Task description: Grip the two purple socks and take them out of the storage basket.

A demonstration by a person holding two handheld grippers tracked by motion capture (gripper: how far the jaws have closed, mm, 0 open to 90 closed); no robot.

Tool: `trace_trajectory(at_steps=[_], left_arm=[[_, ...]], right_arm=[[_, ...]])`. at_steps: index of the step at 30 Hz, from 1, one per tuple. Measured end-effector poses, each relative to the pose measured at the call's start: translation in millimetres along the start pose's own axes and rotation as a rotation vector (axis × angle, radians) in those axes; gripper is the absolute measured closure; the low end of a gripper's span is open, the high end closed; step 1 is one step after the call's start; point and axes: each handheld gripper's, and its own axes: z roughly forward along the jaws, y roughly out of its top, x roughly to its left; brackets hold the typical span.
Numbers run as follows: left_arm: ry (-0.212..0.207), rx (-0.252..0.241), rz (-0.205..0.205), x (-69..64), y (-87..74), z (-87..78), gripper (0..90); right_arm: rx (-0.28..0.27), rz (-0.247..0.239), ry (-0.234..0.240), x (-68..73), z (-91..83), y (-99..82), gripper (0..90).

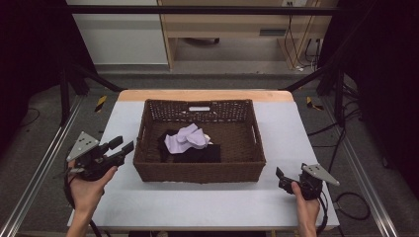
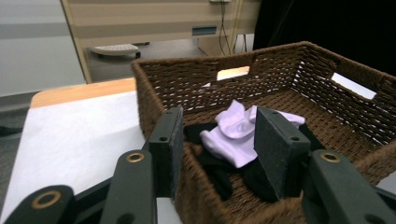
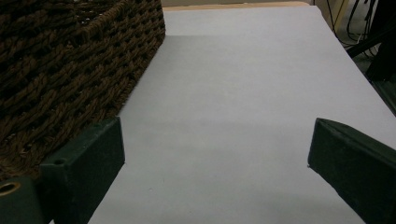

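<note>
The left gripper (image 1: 118, 148), jaws parted and empty, points over the near-left corner of the brown woven wicker basket (image 1: 148, 170). Just beyond lies a crumpled lilac cloth (image 2: 238, 133) on black fabric (image 2: 219, 172): judged light, soft, best pinched at a raised fold. The right gripper (image 1: 282, 178) stands wide open, beside the basket's right wall.

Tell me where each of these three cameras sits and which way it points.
High view: above the person's side, looking forward and down at the white table; both forearms and tongs show.
Left gripper view: rides the left tongs, aimed into the brown woven basket at the lilac cloth.
Right gripper view: rides the right tongs, facing along bare tabletop.
All three share the basket.
</note>
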Motion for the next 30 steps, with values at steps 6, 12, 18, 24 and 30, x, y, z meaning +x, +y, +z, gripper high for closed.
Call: trace_trajectory(at_steps=[6, 12, 18, 24, 30], left_arm=[[-0.023, 0.002, 0.032, -13.6, 17.4, 13.2, 52.7], [-0.04, 0.012, 0.052, -24.6, 30.8, 27.3, 53.0], [-0.064, 0.029, 0.05, -32.6, 43.1, 44.7, 53.3], [-0.068, 0.04, 0.054, -39.9, 51.1, 60.6, 53.2], [-0.079, 0.049, 0.057, -46.5, 54.3, 73.3, 53.2]], right_arm=[[0.006, 0.0, 0.003, -0.1, 0.1, 0.2, 4.2], [0.009, -0.003, 0.001, 0.1, 0.6, 0.3, 4.3], [0.009, -0.004, 0.002, 0.2, 0.5, 0.3, 4.2], [0.01, -0.006, 0.003, 0.7, 0.9, 0.4, 4.2], [0.013, -0.005, 0.004, 0.9, 0.8, 0.4, 4.2]])
